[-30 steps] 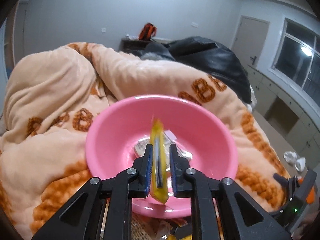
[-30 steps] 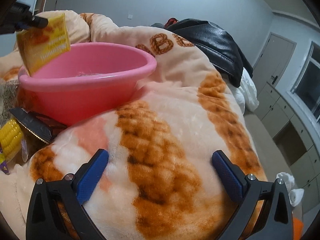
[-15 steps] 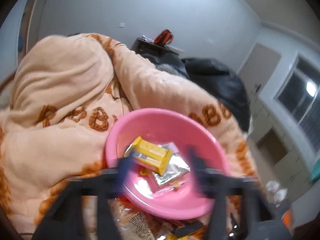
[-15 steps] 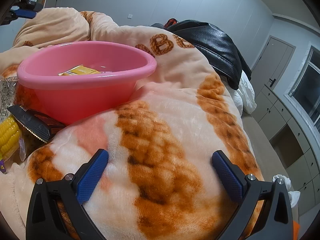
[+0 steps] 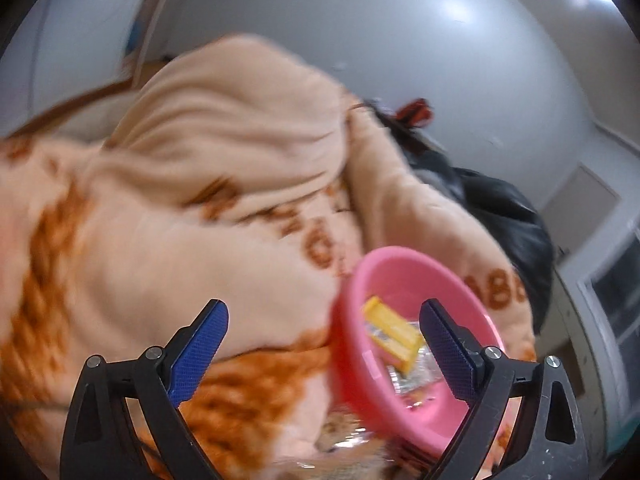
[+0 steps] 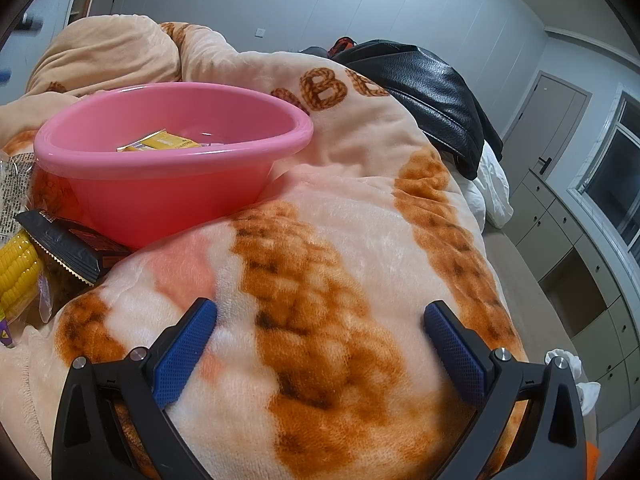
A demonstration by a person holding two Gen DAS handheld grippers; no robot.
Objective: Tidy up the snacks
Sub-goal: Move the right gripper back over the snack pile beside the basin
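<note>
Your left gripper (image 5: 322, 344) has swung aside from the pink basin (image 6: 168, 184) since a second ago; its jaws have just been opening and now stand wide with nothing between them, and the yellow packet (image 5: 394, 332) it carried lies inside the basin on a silvery wrapper (image 5: 416, 376). One snack is thus filed. The plush, rope-patterned blanket (image 6: 340, 280) bears the smooth round plastic basin; beside it wait a black serrated sachet (image 6: 68, 248) and a sealed corn cob (image 6: 18, 268). Your right gripper (image 6: 320, 344) rests released, empty.

Pink bowl (image 6: 168, 184) — yellow packet (image 6: 160, 145) — peach blanket (image 6: 320, 264), orange rope-pattern.
</note>
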